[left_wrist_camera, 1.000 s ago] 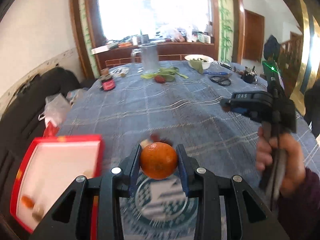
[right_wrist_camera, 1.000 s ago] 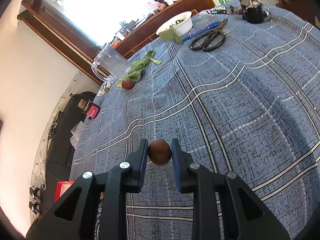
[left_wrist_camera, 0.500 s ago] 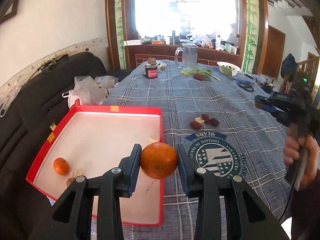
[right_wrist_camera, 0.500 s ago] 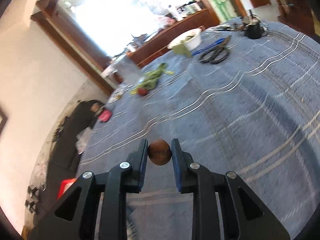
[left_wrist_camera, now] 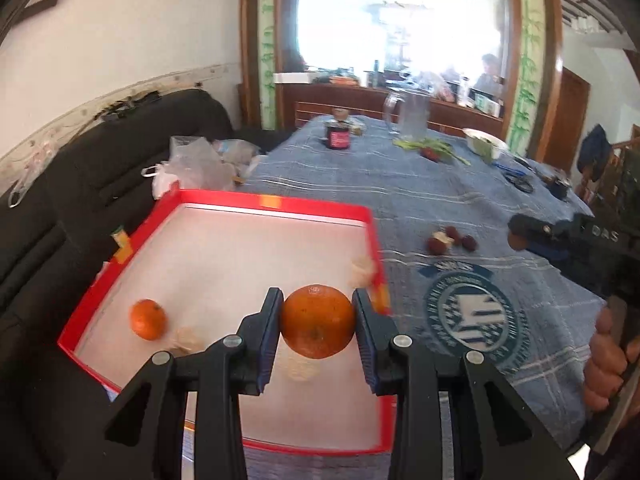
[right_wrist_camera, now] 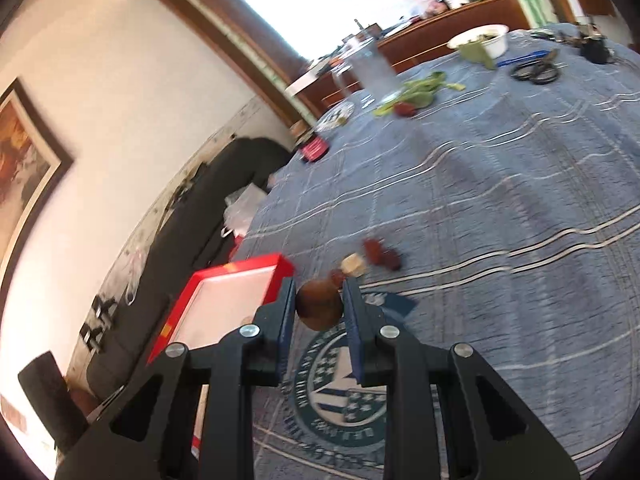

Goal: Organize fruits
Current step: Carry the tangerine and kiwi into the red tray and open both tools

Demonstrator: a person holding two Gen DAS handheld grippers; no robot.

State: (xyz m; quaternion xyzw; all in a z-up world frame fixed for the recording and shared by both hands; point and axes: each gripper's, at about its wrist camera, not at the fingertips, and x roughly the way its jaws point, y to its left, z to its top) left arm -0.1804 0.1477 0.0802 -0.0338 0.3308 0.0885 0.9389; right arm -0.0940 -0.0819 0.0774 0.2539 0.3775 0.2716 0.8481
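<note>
"DAS" — right hand-held gripper (left_wrist_camera: 520,236)

Round orange fruit (left_wrist_camera: 317,327); red-rimmed, white-floored cardboard box (left_wrist_camera: 280,204); blue cloth (left_wrist_camera: 400,188) — white plaid lines, teal-and-white round emblem (left_wrist_camera: 476,322).

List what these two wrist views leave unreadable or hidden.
- Left wrist view: the pale pieces in the red tray are blurred; what they are is unclear.
- Left wrist view: the tray's near edge is hidden behind the left gripper holding the orange.
- Right wrist view: motion blur leaves the brown fruit in the right gripper unidentifiable.
</note>
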